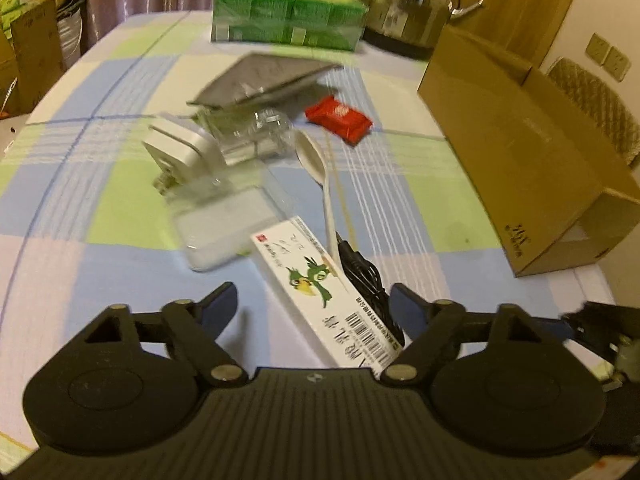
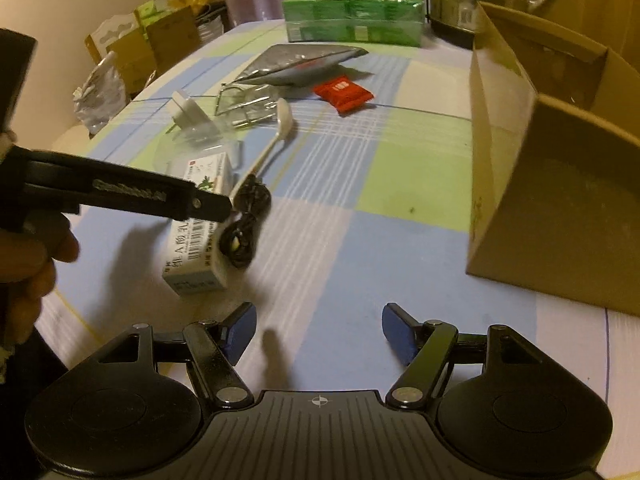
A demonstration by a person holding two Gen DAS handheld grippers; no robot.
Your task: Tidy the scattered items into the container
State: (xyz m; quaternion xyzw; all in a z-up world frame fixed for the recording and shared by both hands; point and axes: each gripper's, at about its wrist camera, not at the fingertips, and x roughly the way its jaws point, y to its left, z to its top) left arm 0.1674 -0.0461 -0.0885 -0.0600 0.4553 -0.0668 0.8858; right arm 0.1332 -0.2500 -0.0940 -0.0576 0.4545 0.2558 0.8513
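Showing only in right view: plastic bag point(image 2: 98, 98).

We saw a blue, green and white checked tablecloth point(image 1: 120, 184), a red packet point(image 1: 339, 120), a white spoon point(image 1: 316, 168) and a brown cardboard box point(image 1: 520, 168).

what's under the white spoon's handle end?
The white spoon has its handle end lying on the coiled black cable, beside the white medicine box. The bowl lies further back on the checked tablecloth. Whatever lies beneath the cable coil is covered.
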